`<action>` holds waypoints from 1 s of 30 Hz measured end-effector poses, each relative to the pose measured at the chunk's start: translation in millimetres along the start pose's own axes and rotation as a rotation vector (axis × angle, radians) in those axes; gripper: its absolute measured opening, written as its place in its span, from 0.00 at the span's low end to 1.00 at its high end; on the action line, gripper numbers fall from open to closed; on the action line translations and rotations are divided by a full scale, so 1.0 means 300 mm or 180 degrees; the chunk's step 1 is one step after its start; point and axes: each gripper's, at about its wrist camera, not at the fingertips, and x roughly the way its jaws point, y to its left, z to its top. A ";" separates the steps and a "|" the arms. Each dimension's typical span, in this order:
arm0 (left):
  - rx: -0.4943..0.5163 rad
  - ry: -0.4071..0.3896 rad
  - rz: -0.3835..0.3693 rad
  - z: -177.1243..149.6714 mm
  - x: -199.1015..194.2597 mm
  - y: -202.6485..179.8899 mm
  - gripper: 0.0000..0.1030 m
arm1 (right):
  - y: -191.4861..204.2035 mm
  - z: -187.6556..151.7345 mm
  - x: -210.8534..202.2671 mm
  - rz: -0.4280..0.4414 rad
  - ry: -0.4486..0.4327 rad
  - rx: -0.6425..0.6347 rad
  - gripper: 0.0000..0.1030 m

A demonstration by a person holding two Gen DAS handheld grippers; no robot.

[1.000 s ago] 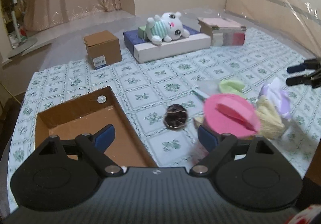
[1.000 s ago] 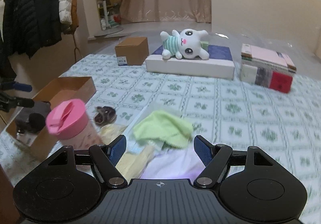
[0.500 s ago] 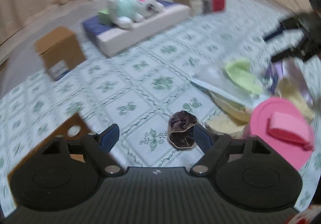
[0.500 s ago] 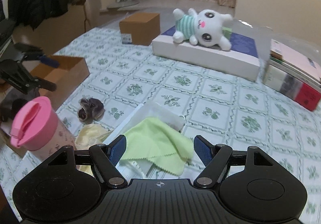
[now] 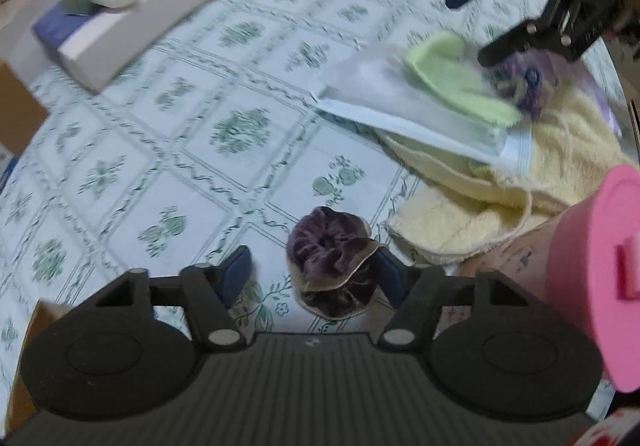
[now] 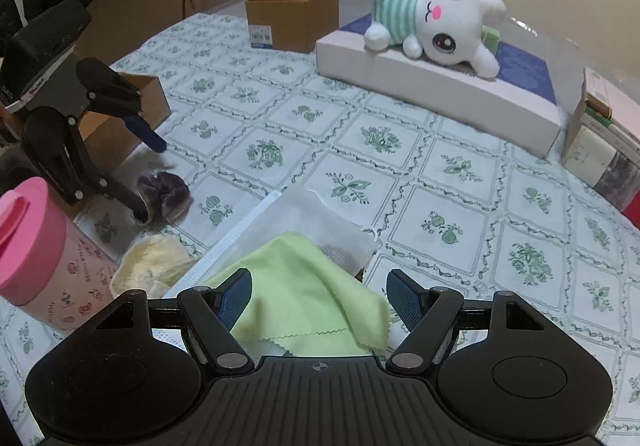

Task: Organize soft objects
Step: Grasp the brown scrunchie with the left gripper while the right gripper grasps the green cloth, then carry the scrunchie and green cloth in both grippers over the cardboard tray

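A dark purple velvet scrunchie (image 5: 334, 266) lies on the patterned tablecloth between the open fingers of my left gripper (image 5: 314, 278); it also shows in the right wrist view (image 6: 166, 196), where the left gripper (image 6: 146, 174) straddles it. My right gripper (image 6: 318, 296) is open low over a light green cloth (image 6: 304, 302), which lies on a white mask (image 6: 304, 218). A cream towel (image 5: 500, 198) lies beside the scrunchie. The green cloth (image 5: 452, 86) and right gripper (image 5: 508, 6) show far right in the left wrist view.
A pink-lidded cup (image 6: 36, 258) stands left of the cloths. An open cardboard box (image 6: 132, 110) sits behind the left gripper. Further back are a small closed carton (image 6: 292, 16), a white plush bunny (image 6: 436, 22) on a flat box (image 6: 436, 86), and stacked books (image 6: 604, 150).
My left gripper has swung from over the open cardboard box to the right and down, so its fingers now straddle the scrunchie. My right gripper has moved forward over the green cloth.
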 end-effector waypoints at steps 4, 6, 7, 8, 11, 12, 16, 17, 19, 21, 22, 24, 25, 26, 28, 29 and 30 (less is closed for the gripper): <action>0.0053 0.0083 -0.0056 0.012 0.045 -0.003 0.44 | -0.005 0.001 0.027 0.0035 0.0073 -0.0036 0.72; 0.0073 0.0094 -0.0092 0.016 0.057 -0.007 0.39 | -0.007 0.001 0.037 0.0064 0.0093 -0.0051 0.72; 0.0080 0.0100 -0.0100 0.015 0.062 -0.011 0.36 | -0.008 0.002 0.041 0.0080 0.0107 -0.0057 0.72; 0.0082 0.0103 -0.0100 0.015 0.064 -0.013 0.35 | -0.009 0.003 0.047 0.0101 0.0127 -0.0062 0.72; 0.0035 0.0085 -0.0107 0.014 0.059 -0.017 0.24 | -0.007 0.006 0.068 0.0137 0.0177 -0.0105 0.72; 0.0014 0.0072 -0.0102 0.017 0.052 -0.018 0.22 | -0.004 0.007 0.076 0.0133 0.0198 -0.0126 0.72; -0.0126 -0.0057 0.0007 0.016 0.004 -0.011 0.18 | 0.011 0.014 0.112 0.0056 0.0302 -0.0250 0.69; -0.0180 -0.0098 0.0031 0.015 -0.009 -0.005 0.18 | 0.017 0.014 0.121 0.0030 0.0331 -0.0295 0.63; -0.0298 -0.0170 0.0118 0.011 -0.037 0.006 0.18 | 0.024 0.011 0.136 -0.0004 0.0400 -0.0349 0.38; -0.0419 -0.0244 0.0208 0.007 -0.065 0.018 0.18 | 0.033 0.004 0.141 -0.0070 0.0413 -0.0375 0.21; -0.0496 -0.0291 0.0237 0.006 -0.082 0.022 0.18 | 0.035 -0.001 0.139 -0.0086 0.0412 -0.0375 0.05; -0.0607 -0.0373 0.0282 -0.001 -0.115 0.024 0.18 | 0.038 -0.004 0.120 -0.0120 0.0360 -0.0331 0.03; -0.0669 -0.0423 0.0303 -0.005 -0.135 0.025 0.18 | 0.041 -0.005 0.105 -0.0141 0.0318 -0.0319 0.03; -0.0717 -0.0462 0.0319 -0.005 -0.151 0.024 0.18 | 0.043 -0.005 0.083 -0.0164 0.0253 -0.0304 0.03; -0.0799 -0.0537 0.0365 -0.013 -0.189 0.015 0.18 | 0.049 0.003 0.036 -0.0213 0.0130 -0.0270 0.03; -0.0838 -0.0575 0.0398 -0.016 -0.212 0.007 0.18 | 0.050 0.008 0.003 -0.0245 0.0049 -0.0244 0.03; -0.0870 -0.0614 0.0429 -0.020 -0.237 -0.003 0.18 | 0.052 0.014 -0.025 -0.0272 -0.0014 -0.0221 0.03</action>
